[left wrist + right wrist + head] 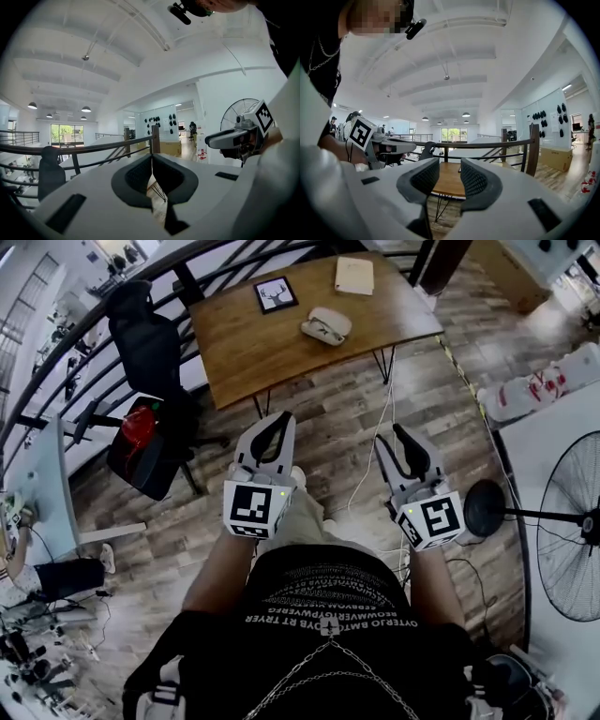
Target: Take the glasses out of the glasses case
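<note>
Left claw [151, 158] clenched, pads meeting, nothing between. Right claw [449, 174] released, gap between pads, also empty. Both hung at waist over floor [328, 437], well apart from table [253, 352]. Case [325, 326] lay on table's far part, lid apparently down, no claw on it. Glasses not visible, presumably inside. Judged: task not begun. Left to do: approach, steady case, open lid, lift glasses out.

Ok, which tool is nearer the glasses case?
Left, narrowly. The left tool hangs just left of the glasses case, short of the table; the right tool hangs farther off to its right.
</note>
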{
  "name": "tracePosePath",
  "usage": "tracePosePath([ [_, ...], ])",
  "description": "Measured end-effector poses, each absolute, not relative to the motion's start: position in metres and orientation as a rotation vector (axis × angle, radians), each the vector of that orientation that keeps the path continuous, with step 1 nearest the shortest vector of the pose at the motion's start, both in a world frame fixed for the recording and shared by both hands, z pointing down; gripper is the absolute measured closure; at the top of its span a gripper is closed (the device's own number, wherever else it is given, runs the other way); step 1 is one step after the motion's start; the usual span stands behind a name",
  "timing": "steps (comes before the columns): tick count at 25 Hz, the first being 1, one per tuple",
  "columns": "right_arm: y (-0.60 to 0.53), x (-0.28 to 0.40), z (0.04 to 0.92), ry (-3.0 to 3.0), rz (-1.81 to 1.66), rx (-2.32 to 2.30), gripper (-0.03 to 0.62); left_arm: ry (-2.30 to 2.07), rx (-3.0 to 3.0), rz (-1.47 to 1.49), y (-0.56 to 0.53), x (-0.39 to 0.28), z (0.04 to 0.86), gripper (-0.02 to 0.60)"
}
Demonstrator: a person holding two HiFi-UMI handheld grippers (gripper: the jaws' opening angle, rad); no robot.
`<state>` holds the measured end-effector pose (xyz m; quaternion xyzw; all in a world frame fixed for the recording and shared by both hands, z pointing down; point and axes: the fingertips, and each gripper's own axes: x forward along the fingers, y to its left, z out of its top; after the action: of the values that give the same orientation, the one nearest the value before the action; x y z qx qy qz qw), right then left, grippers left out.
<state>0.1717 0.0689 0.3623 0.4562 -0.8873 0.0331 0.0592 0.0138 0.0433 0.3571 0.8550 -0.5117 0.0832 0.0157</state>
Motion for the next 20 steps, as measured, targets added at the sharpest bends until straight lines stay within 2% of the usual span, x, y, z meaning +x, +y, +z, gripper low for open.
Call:
tracePosePath([
  [20, -0.011, 0.127, 0.366, -2.693, 0.143, 1.347, 0.464, -1.614, 2.633, 0.292, -0.044, -0.032, 0.356, 0.552],
])
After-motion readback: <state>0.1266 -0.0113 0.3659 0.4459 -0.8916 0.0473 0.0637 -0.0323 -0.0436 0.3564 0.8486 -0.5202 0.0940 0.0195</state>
